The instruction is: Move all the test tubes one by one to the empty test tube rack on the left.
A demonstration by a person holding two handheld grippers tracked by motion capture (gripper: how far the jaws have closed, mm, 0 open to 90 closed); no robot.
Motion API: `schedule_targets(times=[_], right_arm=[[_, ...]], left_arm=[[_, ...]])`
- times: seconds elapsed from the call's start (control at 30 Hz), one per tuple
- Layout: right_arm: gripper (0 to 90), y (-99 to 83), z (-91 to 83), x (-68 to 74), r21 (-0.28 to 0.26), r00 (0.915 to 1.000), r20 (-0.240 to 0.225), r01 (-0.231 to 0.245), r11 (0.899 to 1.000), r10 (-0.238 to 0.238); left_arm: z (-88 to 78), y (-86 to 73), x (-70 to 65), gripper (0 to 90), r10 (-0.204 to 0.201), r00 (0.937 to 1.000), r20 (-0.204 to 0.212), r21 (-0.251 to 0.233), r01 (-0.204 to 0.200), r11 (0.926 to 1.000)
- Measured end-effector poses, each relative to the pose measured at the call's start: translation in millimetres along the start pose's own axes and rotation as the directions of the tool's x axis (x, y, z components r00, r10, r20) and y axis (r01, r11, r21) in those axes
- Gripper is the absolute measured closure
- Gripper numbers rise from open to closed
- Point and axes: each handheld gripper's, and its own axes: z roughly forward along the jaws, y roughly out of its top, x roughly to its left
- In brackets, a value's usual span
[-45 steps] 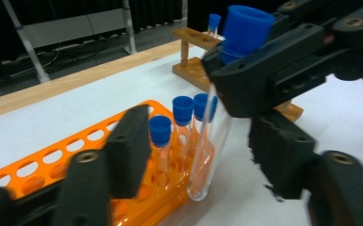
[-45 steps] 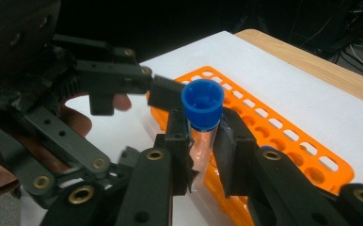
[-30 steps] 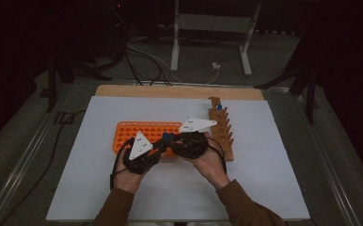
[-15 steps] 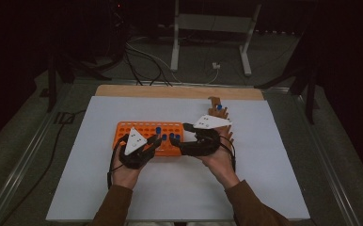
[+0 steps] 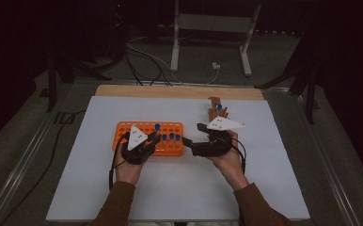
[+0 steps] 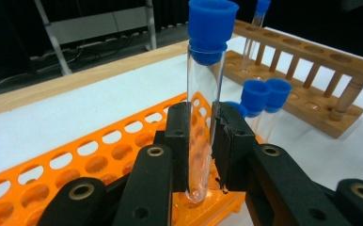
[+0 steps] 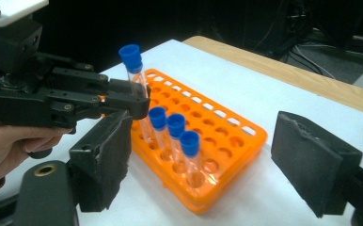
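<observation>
Test tube (image 6: pixel 200 122) w/ blue cap stands upright between the pads of the left tool (image 6: pixel 201 146), which is closed tight on its glass. Its round bottom sits at a hole near the end of the orange rack (image 5: pixel 142 128), not fully down yet, I judge. Three other capped tubes (image 7: pixel 175 141) stand already in the rack, just beside. The right tool (image 7: pixel 208 160) holds nothing; its jaws have just been opening and stand wide apart, near the rack end. A wooden rack (image 6: pixel 311 70) w/ one more tube is farther back on the white worktop (image 5: pixel 193 188). Risks: if the tube is tilted when pushed, its bottom can catch the hole edge & the glass can crack, or the light rack can slide or tip. Right tool is close enough to knock the neighbour tubes.
</observation>
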Motion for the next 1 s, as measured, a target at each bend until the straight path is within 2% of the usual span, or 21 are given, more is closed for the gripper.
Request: schedule_targets(times=[0.17,0.57,0.77,0.97,1.0], right_arm=[[15.7,-4.4,-5.2,-6.3,-0.002,0.9997,0.025,-0.009,1.0,0.01],[15.5,-21.0,-20.8,-23.0,-0.012,0.9971,0.063,-0.043,0.999,0.044],[15.5,-21.1,-23.6,-25.3,-0.021,0.9968,0.066,-0.044,0.999,0.046],[15.6,-21.1,-23.0,-24.5,-0.02,0.9968,0.065,-0.045,0.999,0.046],[15.6,-21.1,-22.9,-24.6,-0.022,0.9968,0.065,-0.046,0.999,0.047]], left_arm=[[6.6,-7.2,2.6,77.9,-0.013,0.9999,-0.005,0.029,0.013,0.9995],[15.9,-22.8,3.4,78.0,-0.02,0.9998,-0.003,0.086,0.02,0.9961],[17.0,-23.4,0.2,78.1,0.019,0.9998,-0.007,0.1,-0.018,0.9948],[20.8,-28.4,-2.1,78.2,0.046,0.9989,-0.007,0.133,-0.045,0.9901],[20.7,-28.7,-1.7,78.1,0.04,0.9992,-0.006,0.131,-0.039,0.9906]])
